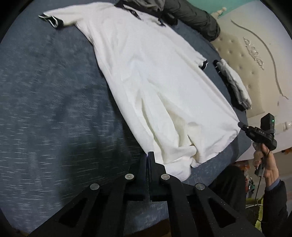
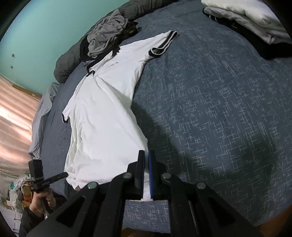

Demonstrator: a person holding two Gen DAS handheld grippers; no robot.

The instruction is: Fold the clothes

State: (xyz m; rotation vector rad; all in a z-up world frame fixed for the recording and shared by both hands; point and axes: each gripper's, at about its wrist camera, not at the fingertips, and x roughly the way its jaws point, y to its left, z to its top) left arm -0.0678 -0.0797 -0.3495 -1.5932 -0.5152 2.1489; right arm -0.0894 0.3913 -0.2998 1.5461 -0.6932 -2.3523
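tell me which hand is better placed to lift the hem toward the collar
Right, probably. The right gripper has a hem corner of the white shirt between its shut fingers. The left gripper is shut at the other corner, but whether it caught cloth is unclear.

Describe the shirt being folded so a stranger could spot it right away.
On the blue bed, the white polo shirt lies spread flat. Black bands trim its collar and sleeve cuffs, unlike the crumpled grey garment by its collar and the folded stack.

A white short-sleeved polo shirt lies spread flat on the blue woven bed cover, crumpled grey clothes beyond its collar, a folded stack of pale garments far right.
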